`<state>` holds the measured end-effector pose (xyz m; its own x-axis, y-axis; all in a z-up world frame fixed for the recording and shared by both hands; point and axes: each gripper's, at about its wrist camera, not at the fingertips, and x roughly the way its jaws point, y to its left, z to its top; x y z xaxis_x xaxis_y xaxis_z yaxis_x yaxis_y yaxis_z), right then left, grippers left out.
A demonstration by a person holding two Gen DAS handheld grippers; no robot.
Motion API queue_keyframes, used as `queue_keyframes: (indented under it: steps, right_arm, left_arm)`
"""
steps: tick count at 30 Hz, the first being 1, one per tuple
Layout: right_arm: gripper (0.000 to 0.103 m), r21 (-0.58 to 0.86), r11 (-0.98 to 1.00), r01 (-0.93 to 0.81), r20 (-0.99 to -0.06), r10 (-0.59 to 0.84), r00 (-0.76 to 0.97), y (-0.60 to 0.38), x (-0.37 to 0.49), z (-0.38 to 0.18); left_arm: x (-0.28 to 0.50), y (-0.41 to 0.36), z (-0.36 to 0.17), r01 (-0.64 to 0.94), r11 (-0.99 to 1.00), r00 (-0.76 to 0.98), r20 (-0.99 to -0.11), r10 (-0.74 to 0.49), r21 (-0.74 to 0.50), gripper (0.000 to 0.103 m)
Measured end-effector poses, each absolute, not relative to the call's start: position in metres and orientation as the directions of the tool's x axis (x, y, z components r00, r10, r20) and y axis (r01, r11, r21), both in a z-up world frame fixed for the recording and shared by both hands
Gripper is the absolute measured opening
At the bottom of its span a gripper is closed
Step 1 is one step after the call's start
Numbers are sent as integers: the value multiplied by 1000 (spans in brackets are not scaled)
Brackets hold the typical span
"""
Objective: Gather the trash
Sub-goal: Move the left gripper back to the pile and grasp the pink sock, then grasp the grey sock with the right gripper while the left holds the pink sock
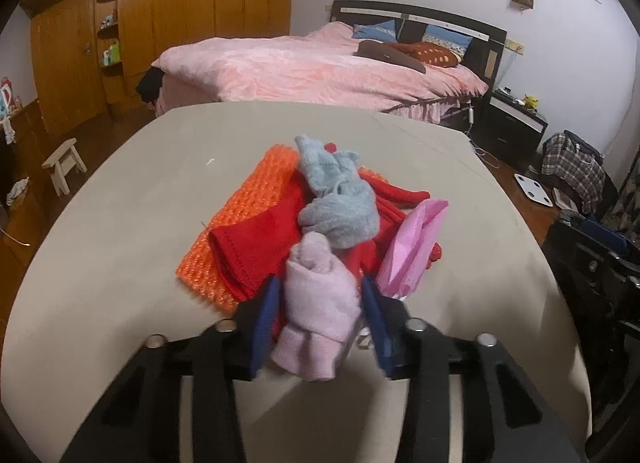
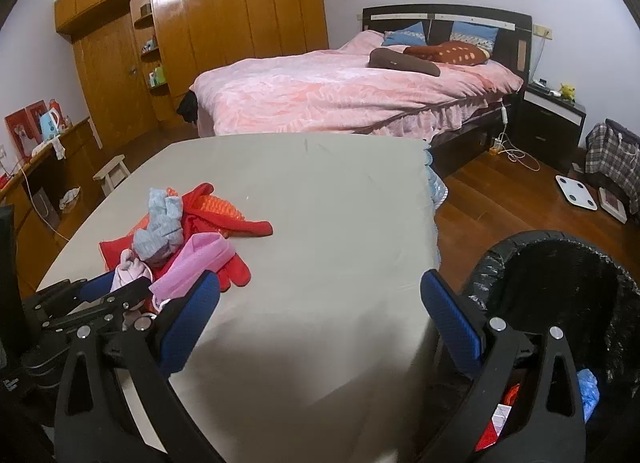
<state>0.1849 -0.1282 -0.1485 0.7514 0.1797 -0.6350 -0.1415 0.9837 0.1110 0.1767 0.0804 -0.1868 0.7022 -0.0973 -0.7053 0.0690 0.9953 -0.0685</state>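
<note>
On the grey table (image 1: 120, 223), my left gripper (image 1: 320, 299) has the pale pink sock (image 1: 320, 299) between its blue pads, at the near edge of the cloth pile (image 1: 304, 215); whether they already press it, I cannot tell. My right gripper (image 2: 320, 303) stands wide open and empty beside the black bin (image 2: 560, 283). I judge this is the grasping step: next, squeeze firmly, lift it free, and carry it to the bin.

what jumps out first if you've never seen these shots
A bright heap of knitwear in the middle of the grey table: an orange knit piece, red cloth, a grey-blue sock. The left gripper straddles a pale pink sock at its near edge. Right of the table stands a black-lined trash bin.
</note>
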Motion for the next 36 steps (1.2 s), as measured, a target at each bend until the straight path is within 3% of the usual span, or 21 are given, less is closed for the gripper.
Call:
queue_keyframes:
  steps: [16,36]
  right_arm:
    - [98,104,978,-179,-626,204,753,-112,188,-143]
    - [97,140,947,-288,-572,315,758,-31,219,-128]
  left_arm:
    - [155,95,-158,72,992,748,-652,-120,-100,36]
    - [169,165,-151,-74,995,790,-613,16,-69,36]
